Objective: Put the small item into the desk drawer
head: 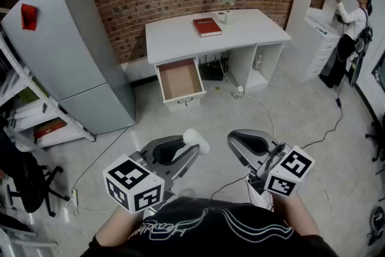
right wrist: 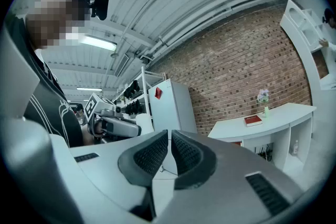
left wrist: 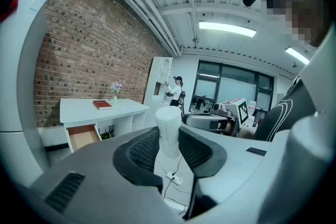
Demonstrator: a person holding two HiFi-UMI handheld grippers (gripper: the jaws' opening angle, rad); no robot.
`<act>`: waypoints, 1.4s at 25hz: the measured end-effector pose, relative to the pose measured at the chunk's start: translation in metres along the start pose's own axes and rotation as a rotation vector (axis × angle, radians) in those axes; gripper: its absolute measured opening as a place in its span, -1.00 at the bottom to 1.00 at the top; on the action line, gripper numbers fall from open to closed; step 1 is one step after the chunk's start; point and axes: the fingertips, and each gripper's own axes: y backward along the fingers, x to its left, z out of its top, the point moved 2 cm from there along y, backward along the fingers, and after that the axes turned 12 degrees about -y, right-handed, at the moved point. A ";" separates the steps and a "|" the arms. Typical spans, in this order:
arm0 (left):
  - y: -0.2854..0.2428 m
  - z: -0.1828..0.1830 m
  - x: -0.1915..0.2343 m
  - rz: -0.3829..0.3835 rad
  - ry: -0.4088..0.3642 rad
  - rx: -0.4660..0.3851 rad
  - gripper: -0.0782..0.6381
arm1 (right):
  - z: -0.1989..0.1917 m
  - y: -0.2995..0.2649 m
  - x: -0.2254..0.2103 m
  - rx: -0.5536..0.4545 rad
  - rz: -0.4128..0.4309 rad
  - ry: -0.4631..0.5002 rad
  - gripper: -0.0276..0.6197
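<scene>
A small white cylinder point(head: 196, 141) stands between the pads of my left gripper point(head: 191, 147), which is shut on it; in the left gripper view the white cylinder point(left wrist: 169, 131) rises upright above the left gripper point(left wrist: 169, 148). My right gripper point(head: 239, 140) hangs beside it, jaws shut with nothing between them, as the right gripper point(right wrist: 169, 152) also shows in its own view. Ahead across the floor stands the white desk point(head: 180, 39) with its left drawer point(head: 180, 80) pulled open and bare inside. From the left gripper view the drawer point(left wrist: 83, 136) is far off to the left.
On the desk lie a red book point(head: 207, 26) and a small flower vase point(head: 227, 4). A grey fridge point(head: 72, 51) stands to the left, shelving beyond it. A power strip point(head: 239, 91) and cables trail over the floor. A person point(head: 352, 21) works at the far right shelves.
</scene>
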 end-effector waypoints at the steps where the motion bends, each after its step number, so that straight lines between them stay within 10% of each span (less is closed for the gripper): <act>1: 0.002 0.002 -0.001 0.000 -0.002 0.001 -0.42 | 0.002 0.001 0.002 -0.001 -0.002 0.002 -0.75; 19: -0.027 -0.020 0.024 0.022 0.024 0.028 -0.42 | -0.018 -0.013 -0.038 0.029 -0.005 -0.023 -0.75; 35: -0.152 -0.035 0.243 -0.016 0.130 0.111 -0.42 | 0.020 -0.172 -0.221 0.105 -0.073 -0.137 -0.75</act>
